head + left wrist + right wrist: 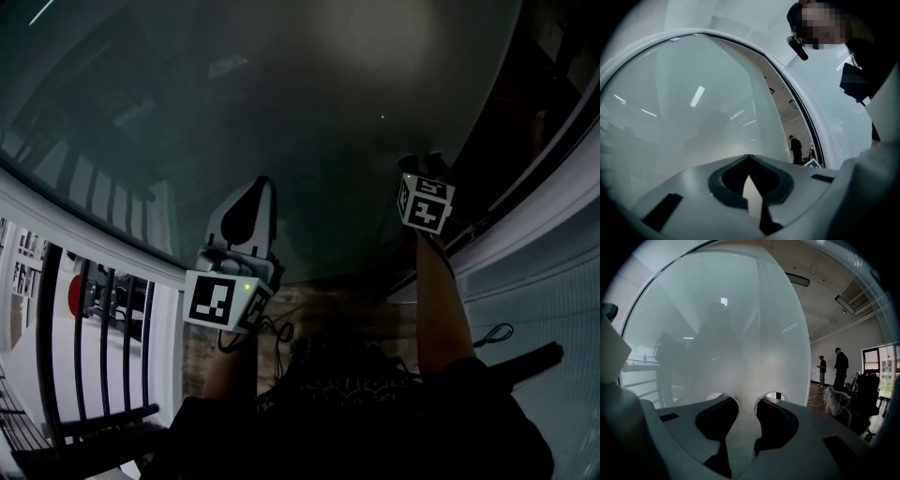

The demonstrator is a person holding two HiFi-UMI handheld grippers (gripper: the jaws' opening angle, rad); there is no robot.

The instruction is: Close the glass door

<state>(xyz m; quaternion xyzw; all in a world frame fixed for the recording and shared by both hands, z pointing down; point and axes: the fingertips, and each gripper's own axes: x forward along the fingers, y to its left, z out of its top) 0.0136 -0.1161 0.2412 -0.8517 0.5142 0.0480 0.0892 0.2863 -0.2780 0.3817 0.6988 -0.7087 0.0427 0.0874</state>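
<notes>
Glass door [309, 103] stands right in front of us, its right edge not shut yet. Our left gripper [255, 192] is pinched together, empty. Our right gripper [424, 165] is a little apart, empty. We should push flat and slow with all 2.

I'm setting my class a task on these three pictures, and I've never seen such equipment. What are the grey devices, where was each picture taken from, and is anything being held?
There is no robot here: a person holds a two-fingered gripper in each hand. One picture comes from a camera on the person's head, looking down. The other two come from cameras riding on the grippers. Both grippers face a frosted glass door. The left gripper has its fingers shut on nothing. The right gripper has them slightly apart, also empty. A railing stands at the left, and two people stand beyond the door's edge.
</notes>
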